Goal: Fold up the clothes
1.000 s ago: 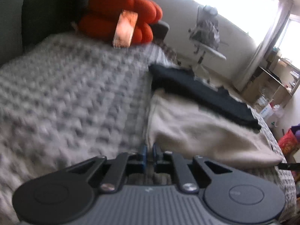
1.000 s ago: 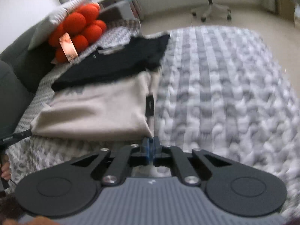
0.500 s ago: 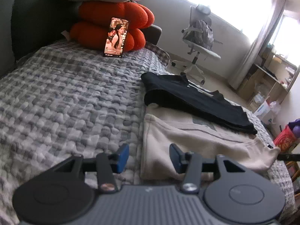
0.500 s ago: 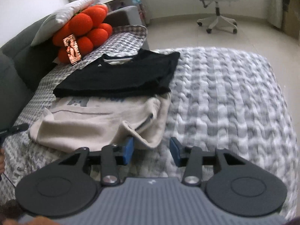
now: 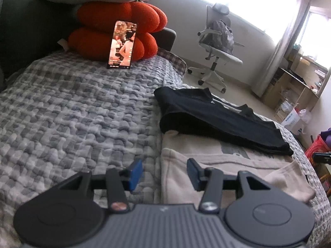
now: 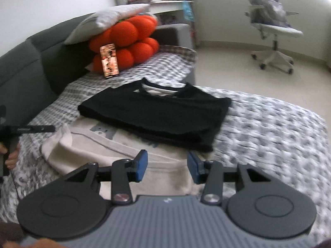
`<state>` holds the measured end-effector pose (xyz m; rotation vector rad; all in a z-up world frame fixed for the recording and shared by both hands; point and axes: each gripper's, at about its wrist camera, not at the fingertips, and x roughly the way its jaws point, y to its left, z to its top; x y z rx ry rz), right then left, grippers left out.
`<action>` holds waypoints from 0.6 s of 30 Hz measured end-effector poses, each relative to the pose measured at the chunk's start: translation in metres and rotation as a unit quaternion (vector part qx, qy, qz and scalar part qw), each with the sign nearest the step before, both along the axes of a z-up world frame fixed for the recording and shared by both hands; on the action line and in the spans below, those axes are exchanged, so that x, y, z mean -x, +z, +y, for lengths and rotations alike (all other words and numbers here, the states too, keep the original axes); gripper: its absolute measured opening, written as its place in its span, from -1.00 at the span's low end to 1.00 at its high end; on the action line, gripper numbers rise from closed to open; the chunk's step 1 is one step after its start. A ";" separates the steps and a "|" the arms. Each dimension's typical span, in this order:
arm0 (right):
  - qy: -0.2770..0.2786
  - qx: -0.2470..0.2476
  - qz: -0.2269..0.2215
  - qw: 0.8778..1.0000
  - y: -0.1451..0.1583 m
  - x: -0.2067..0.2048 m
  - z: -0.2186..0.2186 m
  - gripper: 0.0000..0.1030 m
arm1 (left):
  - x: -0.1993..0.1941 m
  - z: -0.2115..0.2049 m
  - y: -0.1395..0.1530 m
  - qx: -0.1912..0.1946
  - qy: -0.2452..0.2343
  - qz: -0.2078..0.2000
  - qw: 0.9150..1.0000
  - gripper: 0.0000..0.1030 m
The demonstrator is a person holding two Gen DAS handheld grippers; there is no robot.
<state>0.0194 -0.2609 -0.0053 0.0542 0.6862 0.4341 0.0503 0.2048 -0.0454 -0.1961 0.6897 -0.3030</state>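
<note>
Beige sweatshirt [image 5: 217, 161] lying on the grey-white quilted bedspread [image 5: 72, 113], folded over once, with one sleeve end [image 6: 58, 140] sticking out past the fold. Above it, partly overlapping its far edge, a folded black T-shirt [image 6: 161, 115].

Left gripper [image 5: 164, 172] hovering over the near corner of the sweatshirt, jaws apart, nothing between the pads. Right gripper [image 6: 167, 166] over the other near edge, also released, blue pads clear of the cloth.

Possible trouble from here:
- Fold probably loose; with no grip on it, top layer can slide or spring open.
- Protruding sleeve likely to make the next fold crooked if not tucked first.
- Pinching too deep may catch the bedspread together with the cloth and drag it.
- Lifting the far edge may pull the black T-shirt along and undo it.
- Phone [image 5: 122, 44] leaning on the orange cushion [image 5: 124, 16]: can tip if the bedspread is tugged.
</note>
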 end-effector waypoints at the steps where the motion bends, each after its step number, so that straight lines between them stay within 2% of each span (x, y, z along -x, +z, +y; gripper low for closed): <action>1: 0.006 0.000 -0.005 1.000 -0.005 -0.002 0.003 -0.10 | -0.002 -0.001 -0.003 -0.003 -0.001 -0.002 1.000 -0.05; 6: 0.022 -0.004 -0.004 1.000 -0.036 -0.016 0.013 -0.11 | -0.011 -0.008 -0.012 -0.006 -0.010 -0.012 1.000 -0.10; 8: 0.026 -0.002 0.000 1.000 -0.049 -0.020 0.016 -0.22 | -0.013 -0.010 -0.016 -0.005 -0.012 -0.015 1.000 -0.15; 11: 0.031 0.013 -0.028 0.999 -0.055 -0.017 0.020 -0.42 | -0.014 -0.012 -0.021 -0.004 -0.015 -0.019 1.000 -0.40; 13: 0.031 0.027 -0.043 0.998 -0.056 -0.014 0.023 -0.71 | -0.012 -0.012 -0.022 0.001 -0.014 -0.028 1.000 -0.57; 15: 0.033 0.039 -0.058 0.997 -0.056 -0.009 0.026 -0.80 | -0.010 -0.013 -0.023 0.005 -0.012 -0.039 0.999 -0.74; 18: 0.030 0.056 -0.082 0.995 -0.057 0.000 0.029 -0.87 | -0.006 -0.013 -0.022 0.007 -0.007 -0.057 0.998 -0.81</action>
